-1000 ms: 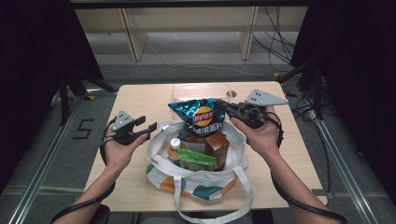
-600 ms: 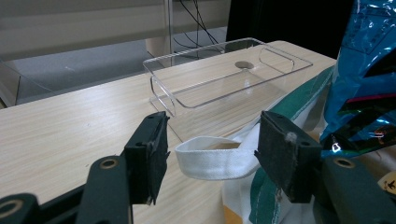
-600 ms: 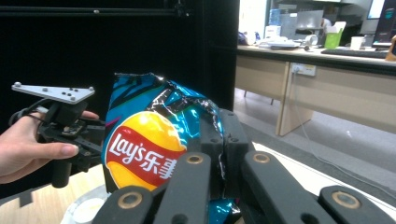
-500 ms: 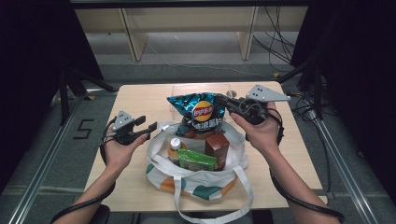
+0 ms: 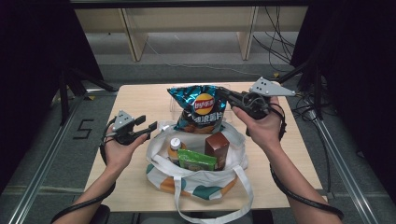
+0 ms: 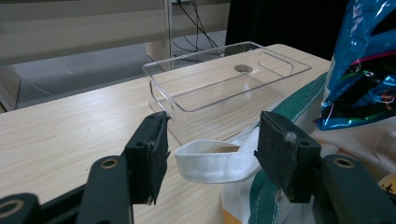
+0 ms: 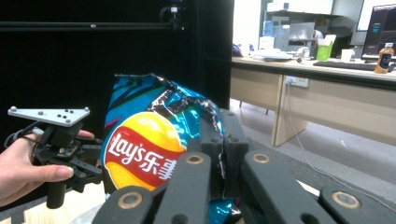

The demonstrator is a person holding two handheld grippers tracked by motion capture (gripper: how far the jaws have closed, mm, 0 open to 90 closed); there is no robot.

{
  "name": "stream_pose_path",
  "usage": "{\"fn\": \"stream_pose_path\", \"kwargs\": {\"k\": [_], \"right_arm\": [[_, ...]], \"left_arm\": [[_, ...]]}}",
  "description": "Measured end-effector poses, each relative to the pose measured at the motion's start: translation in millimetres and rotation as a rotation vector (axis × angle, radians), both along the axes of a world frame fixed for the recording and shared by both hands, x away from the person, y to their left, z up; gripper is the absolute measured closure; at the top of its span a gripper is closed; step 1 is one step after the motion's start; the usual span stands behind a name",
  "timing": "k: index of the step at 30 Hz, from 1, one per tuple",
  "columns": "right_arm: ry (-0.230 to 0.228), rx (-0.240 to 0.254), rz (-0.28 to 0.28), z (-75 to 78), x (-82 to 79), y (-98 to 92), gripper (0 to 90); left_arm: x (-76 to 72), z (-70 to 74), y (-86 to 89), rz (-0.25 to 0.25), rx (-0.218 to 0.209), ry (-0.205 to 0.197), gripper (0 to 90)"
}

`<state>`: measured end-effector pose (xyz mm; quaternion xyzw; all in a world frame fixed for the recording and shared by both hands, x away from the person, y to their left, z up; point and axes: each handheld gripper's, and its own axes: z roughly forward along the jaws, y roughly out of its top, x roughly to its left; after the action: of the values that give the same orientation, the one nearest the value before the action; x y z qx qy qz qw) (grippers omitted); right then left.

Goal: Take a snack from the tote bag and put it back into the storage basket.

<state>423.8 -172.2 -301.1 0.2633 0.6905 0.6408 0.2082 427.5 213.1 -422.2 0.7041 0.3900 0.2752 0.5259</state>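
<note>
Chip bag (image 5: 201, 108) higher, bottom behind tote (image 5: 201, 179).

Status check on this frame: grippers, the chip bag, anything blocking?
Right gripper shut on chip bag, held above tote bag. Left gripper open, white strap between its jaws, ungripped. Clear tray behind; nothing blocking.
</note>
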Motion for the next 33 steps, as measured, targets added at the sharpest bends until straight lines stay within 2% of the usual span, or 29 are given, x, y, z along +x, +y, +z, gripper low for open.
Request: {"fn": "stream_pose_path", "kwargs": {"k": [2,3,5,6,8,10,12,13,17,18,21,26,30,33], "right_arm": [[-0.010,0.003,-0.007,1.3,0.5,-0.7,90.0],[0.010,0.011,-0.009,2.2,-0.5,-0.5,90.0],[-0.014,0.013,-0.007,3.5,1.3,-1.4,90.0],[-0.017,0.013,-0.015,4.1,1.2,-1.8,90.0],[-0.007,0.016,-0.019,5.3,1.1,-2.4,90.0],[-0.020,0.017,-0.017,6.4,1.8,-2.8,90.0],[0.005,0.024,-0.024,7.5,-0.2,-3.3,90.0],[-0.014,0.022,-0.025,7.7,1.7,-4.2,90.0],[-0.008,0.025,-0.035,9.2,1.9,-5.5,90.0],[-0.023,0.025,-0.033,9.5,3.3,-6.4,90.0],[-0.025,0.033,-0.045,10.5,4.3,-7.5,90.0],[-0.009,0.052,-0.056,12.7,5.1,-9.0,90.0],[-0.025,0.051,-0.065,14.7,7.8,-10.4,90.0],[-0.021,0.041,-0.073,15.1,9.7,-12.1,90.0]], "left_arm": [[0.3,0.3,0.6,-0.002,0.007,-0.005,42.5],[-0.1,0.2,0.1,0.001,0.000,-0.001,42.5],[0.0,0.3,0.2,-0.001,-0.001,-0.003,42.5],[0.5,0.4,0.8,-0.005,0.007,-0.008,42.5],[-0.1,0.2,-0.1,-0.001,-0.006,-0.005,42.5],[0.2,0.3,-0.4,-0.004,-0.005,-0.007,42.5],[0.3,0.2,-0.6,-0.005,-0.002,-0.007,42.5],[0.4,0.1,-0.6,-0.006,0.000,-0.007,42.5],[0.5,0.1,-0.6,-0.006,-0.002,-0.009,42.5],[0.6,0.3,-0.5,-0.007,-0.002,-0.013,42.6],[1.0,0.0,-0.5,-0.011,-0.013,-0.023,42.6],[0.0,0.1,-1.0,-0.002,-0.013,-0.012,42.6],[0.6,0.0,-0.9,-0.005,-0.007,-0.016,42.6],[0.2,0.2,-1.1,-0.001,-0.011,-0.014,42.6]]}}
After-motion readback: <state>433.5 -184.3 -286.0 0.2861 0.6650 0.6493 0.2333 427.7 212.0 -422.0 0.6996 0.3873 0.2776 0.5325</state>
